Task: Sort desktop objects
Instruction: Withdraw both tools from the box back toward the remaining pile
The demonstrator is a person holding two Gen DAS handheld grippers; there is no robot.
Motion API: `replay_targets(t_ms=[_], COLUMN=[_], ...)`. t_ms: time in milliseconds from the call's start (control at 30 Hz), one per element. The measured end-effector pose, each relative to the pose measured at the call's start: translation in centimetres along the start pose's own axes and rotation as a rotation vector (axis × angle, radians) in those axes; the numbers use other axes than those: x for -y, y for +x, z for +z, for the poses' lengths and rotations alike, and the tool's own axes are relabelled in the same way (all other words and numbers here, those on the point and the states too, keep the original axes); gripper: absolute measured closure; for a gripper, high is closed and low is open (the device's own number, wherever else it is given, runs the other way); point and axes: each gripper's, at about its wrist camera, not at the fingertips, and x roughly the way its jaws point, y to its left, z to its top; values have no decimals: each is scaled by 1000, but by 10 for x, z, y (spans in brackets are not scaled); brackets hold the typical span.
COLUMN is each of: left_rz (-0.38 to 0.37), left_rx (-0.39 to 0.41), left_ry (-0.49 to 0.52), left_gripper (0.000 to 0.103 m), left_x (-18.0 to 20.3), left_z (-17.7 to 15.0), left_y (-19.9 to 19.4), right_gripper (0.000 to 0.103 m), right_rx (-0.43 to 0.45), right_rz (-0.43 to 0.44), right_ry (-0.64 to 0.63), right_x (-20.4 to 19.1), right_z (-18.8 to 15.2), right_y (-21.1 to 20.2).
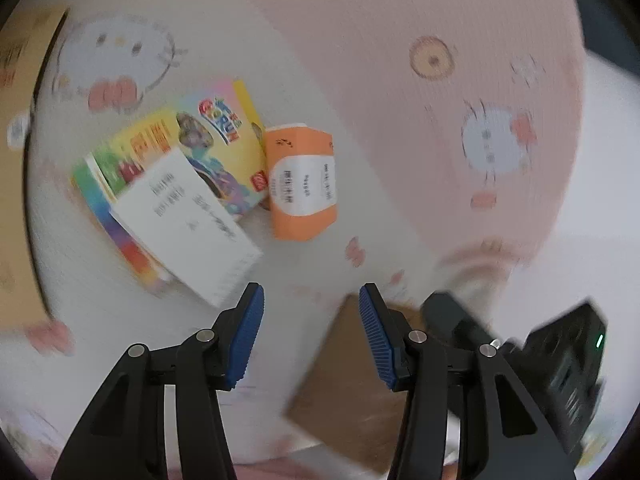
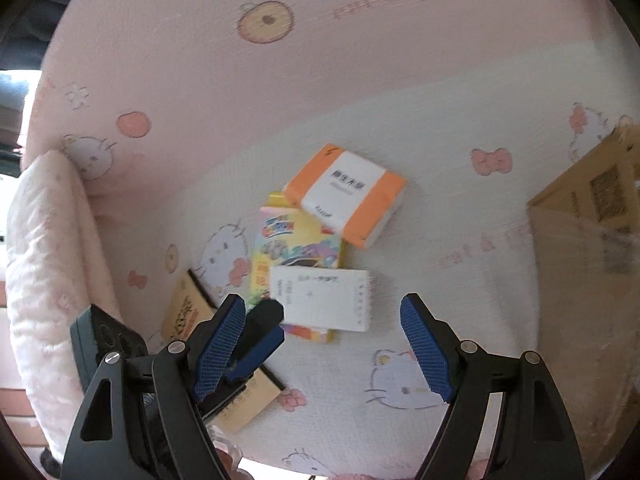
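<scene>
A colourful box (image 1: 216,148) (image 2: 294,240) lies on the cat-print cloth with a white card (image 1: 188,224) (image 2: 324,300) resting across it. An orange-and-white tissue pack (image 1: 302,180) (image 2: 348,196) touches the box's far end. A brown notebook (image 1: 352,392) (image 2: 188,312) lies nearer. My left gripper (image 1: 311,296) (image 2: 260,332) is open above the notebook's edge, and nothing is between its fingers. My right gripper (image 2: 323,302) (image 1: 560,380) is open wide above the near side of the white card, holding nothing.
A cardboard box (image 2: 588,260) (image 1: 16,160) stands at the cloth's edge, right in the right wrist view and left in the left wrist view. A folded pink blanket (image 2: 52,260) lies at the left. The pink-and-white cloth (image 2: 360,80) stretches beyond the objects.
</scene>
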Motion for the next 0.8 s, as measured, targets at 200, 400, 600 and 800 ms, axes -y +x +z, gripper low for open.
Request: replay_targets(t_ms=[200, 400, 600, 800], left_rz=[54, 48, 26, 26], left_rx=[12, 79, 177, 199], left_ry=[144, 163, 183, 263], left_gripper=[49, 49, 49, 48], left_x=[-41, -83, -102, -100], left_z=[-20, -34, -37, -24], left_y=[-24, -41, -38, -19], right_gripper=[24, 24, 24, 24], right_rx=[96, 183, 255, 278], right_rz=[69, 136, 242, 323], right_ry=[-32, -59, -70, 35], right_x=[6, 17, 30, 61], right_z=[-31, -65, -95, -100], right_y=[-2, 17, 47, 86])
